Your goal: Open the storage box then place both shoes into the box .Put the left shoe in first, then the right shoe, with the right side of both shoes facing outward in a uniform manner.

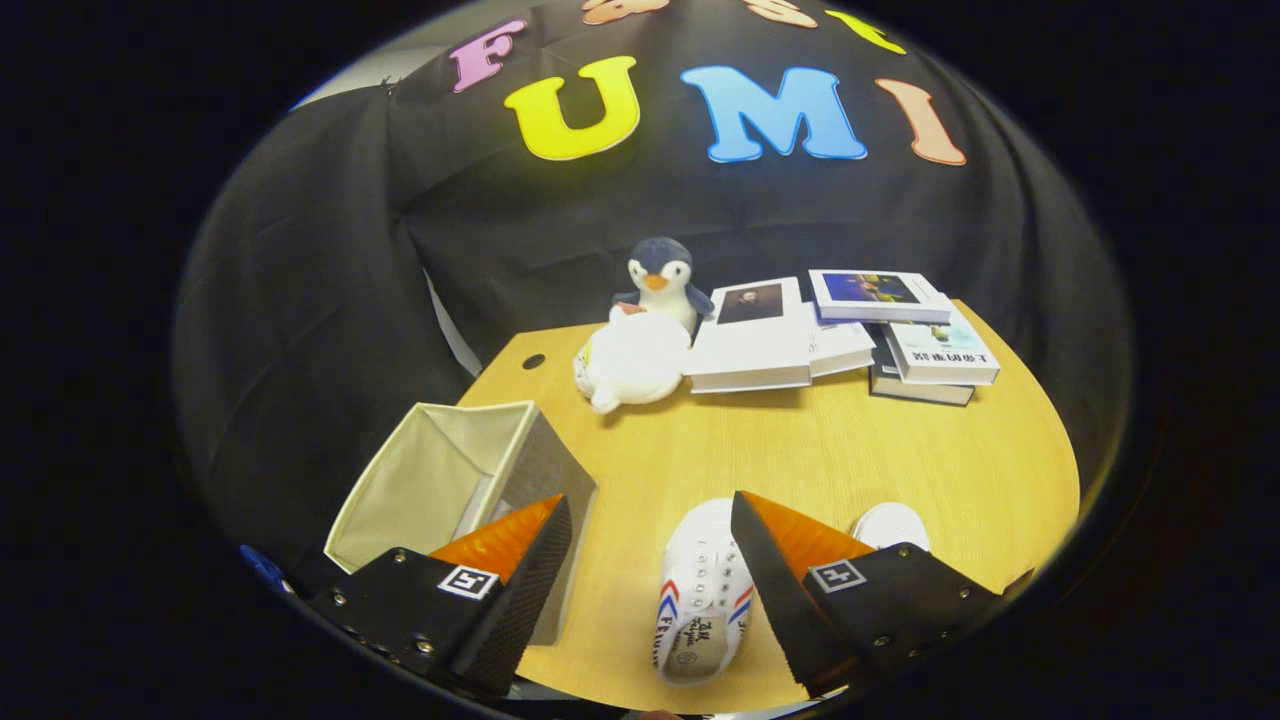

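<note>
The gripper hangs above a wooden table with its two fingers spread wide apart and nothing held between them. Lying between the fingers, close against the right one at about five o'clock from the gap's centre, is a white canvas shoe with red and blue stripes on its side, its opening toward the camera and its toe pointing away. A second white shoe peeks out just beyond the right finger, at roughly three o'clock from the first; most of it is hidden, so which is the left and which the right cannot be told for certain. The storage box, a fabric bin with a pale lining, sits at about nine o'clock from the nearer shoe, partly behind the left finger, and its mouth already looks open. At twelve o'clock, well apart from the shoes, are a white plush toy, a penguin toy and a few books. The shoe is probably light, with a soft upper that will give under pressure and a stiffer rubber sole, so a sensible hold would be across the heel collar or the sidewall near the opening, where the fingers can pinch without slipping. The fabric box may shift or sag if nudged.
</note>
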The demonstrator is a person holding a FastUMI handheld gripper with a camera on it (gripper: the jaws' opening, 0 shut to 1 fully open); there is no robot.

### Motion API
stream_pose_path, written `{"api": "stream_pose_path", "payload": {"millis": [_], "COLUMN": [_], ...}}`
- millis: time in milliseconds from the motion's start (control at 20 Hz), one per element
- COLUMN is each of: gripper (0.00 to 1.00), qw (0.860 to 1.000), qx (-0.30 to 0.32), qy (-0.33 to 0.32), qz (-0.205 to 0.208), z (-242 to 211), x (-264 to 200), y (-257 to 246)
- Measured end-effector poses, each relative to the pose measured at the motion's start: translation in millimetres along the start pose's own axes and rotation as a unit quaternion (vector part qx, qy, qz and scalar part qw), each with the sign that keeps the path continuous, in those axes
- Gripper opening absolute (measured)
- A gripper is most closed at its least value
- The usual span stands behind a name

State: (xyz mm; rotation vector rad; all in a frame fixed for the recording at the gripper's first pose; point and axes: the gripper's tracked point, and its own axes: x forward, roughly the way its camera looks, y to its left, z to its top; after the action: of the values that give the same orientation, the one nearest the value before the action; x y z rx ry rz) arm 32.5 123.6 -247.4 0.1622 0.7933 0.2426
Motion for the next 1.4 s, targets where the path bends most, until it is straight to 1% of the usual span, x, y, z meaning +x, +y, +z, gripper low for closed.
{"api": "stream_pose_path", "payload": {"millis": [400, 550, 800, 1050, 1100, 1200, 1300, 1350, 1400], "gripper": [0.97, 0.98, 0.98, 0.98, 0.98, 0.98, 0.93, 0.86, 0.81], "qw": [0.997, 0.994, 0.988, 0.98, 0.979, 0.978, 0.977, 0.975, 0.973], "qx": [0.015, 0.007, -0.011, -0.017, -0.016, 0.007, 0.041, 0.064, 0.084], "qy": [0.067, 0.093, 0.141, 0.185, 0.191, 0.194, 0.201, 0.205, 0.208], "qz": [-0.032, -0.048, -0.061, -0.073, -0.076, -0.074, -0.063, -0.053, -0.052], "z": [-53.0, -70.6, -98.0, -125.6, -129.2, -131.3, -134.7, -136.7, -138.2], "x": [31.0, 35.5, 36.3, 41.3, 41.6, 43.9, 44.6, 45.2, 45.4], "y": [-45.8, -61.9, -76.6, -84.1, -85.6, -83.9, -79.8, -76.3, -75.8]}}
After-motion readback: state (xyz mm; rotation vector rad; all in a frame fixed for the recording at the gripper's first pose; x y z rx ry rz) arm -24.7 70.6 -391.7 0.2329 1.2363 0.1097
